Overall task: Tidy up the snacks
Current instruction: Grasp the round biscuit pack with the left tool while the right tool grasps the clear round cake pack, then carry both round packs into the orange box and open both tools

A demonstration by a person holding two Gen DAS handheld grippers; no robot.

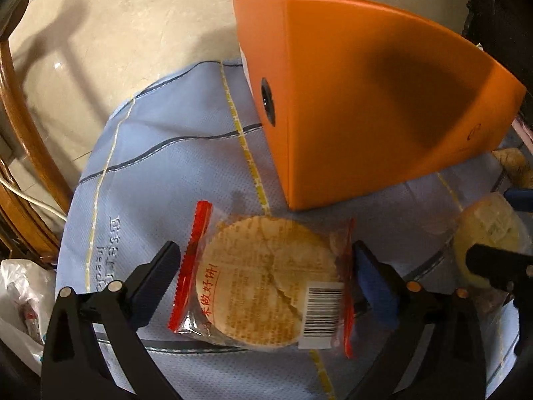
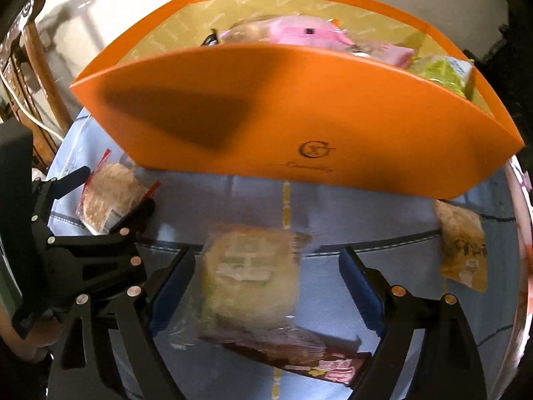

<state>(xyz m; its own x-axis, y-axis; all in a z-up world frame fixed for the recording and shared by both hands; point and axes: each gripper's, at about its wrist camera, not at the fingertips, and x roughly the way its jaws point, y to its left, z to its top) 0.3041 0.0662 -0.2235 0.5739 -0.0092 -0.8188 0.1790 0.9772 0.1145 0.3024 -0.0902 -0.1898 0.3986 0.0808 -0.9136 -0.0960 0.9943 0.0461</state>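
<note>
Left wrist view: the left tool (image 1: 263,266) stands open, its two fingers straddling a round rice cracker packet (image 1: 263,283) with red sealed ends that lies flat on the blue cloth (image 1: 160,153) of the tabletop. The pads are beside the wrapper, not pressing it. The orange box (image 1: 366,100) stands just beyond. For a clean pick, I would close on the cracker's body, not the loose film ends.

Right wrist view: the right tool (image 2: 266,283) is also open, around a blurred pale-green pastry packet (image 2: 250,276) that overlaps a brown bar wrapper (image 2: 319,363). Inside the box, pink and green packs already lie. Grip only the pastry, gently, so the bar stays behind. Another yellow-brown packet (image 2: 463,246) waits to the right.
</note>
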